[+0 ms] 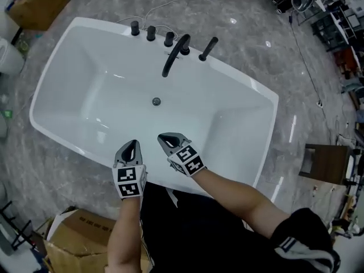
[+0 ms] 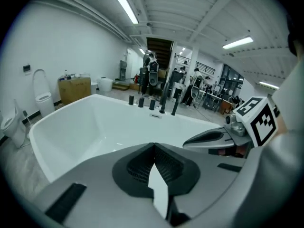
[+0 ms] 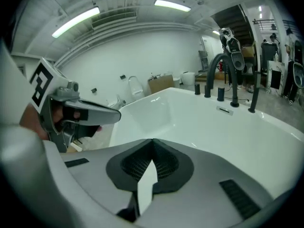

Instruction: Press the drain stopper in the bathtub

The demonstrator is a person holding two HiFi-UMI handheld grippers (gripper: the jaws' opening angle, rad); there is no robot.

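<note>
A white freestanding bathtub (image 1: 62,56) fills the head view, with a small round metal drain stopper (image 1: 156,101) in the middle of its floor. My left gripper (image 1: 132,145) hovers over the tub's near rim, shut and holding nothing. To its right my right gripper (image 1: 161,137) is also shut and empty, tips pointing toward the tub's floor. Both are well short of the stopper. In the left gripper view the jaws (image 2: 153,145) meet at their tips over the tub (image 2: 95,122); the right gripper view shows the same for the right gripper (image 3: 152,142). The stopper is hidden in both gripper views.
A black faucet spout (image 1: 173,54) and several black knobs (image 1: 151,33) line the tub's far rim. Cardboard boxes sit at the near left (image 1: 79,238) and far left (image 1: 40,1). A toilet (image 1: 8,56) is at the left; a wooden stool (image 1: 324,164) is at the right, on grey marble floor.
</note>
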